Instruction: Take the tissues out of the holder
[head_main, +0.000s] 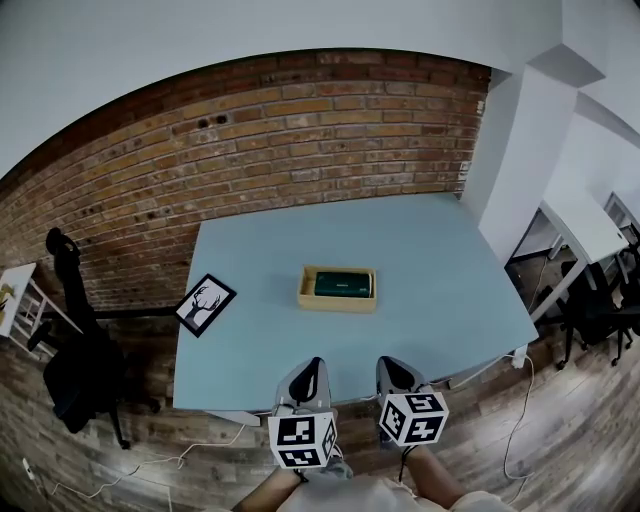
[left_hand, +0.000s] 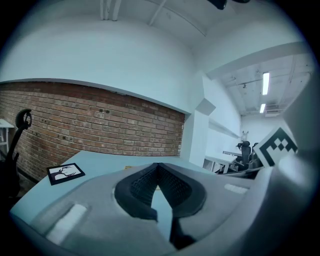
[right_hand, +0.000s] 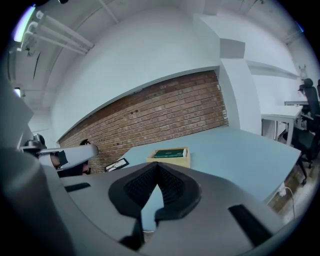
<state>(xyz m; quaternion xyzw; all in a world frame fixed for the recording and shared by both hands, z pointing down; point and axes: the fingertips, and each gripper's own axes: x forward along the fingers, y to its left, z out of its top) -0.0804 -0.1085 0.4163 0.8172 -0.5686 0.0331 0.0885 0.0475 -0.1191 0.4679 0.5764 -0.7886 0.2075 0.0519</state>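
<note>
A wooden holder (head_main: 337, 301) sits near the middle of the light blue table (head_main: 440, 270), with a dark green tissue pack (head_main: 342, 285) lying in it. Both grippers hover side by side at the table's near edge, well short of the holder. My left gripper (head_main: 316, 362) has its jaws together with nothing between them, as the left gripper view (left_hand: 159, 165) shows. My right gripper (head_main: 385, 360) is also shut and empty. In the right gripper view (right_hand: 158, 164) the holder (right_hand: 171, 161) and green pack (right_hand: 169, 153) lie straight ahead, beyond the fingertips.
A black-framed deer picture (head_main: 205, 304) lies at the table's left edge. A brick wall (head_main: 300, 140) runs behind the table. A black chair (head_main: 75, 360) stands to the left, and white desks (head_main: 585, 225) with office chairs (head_main: 600, 310) to the right. Cables trail on the wooden floor.
</note>
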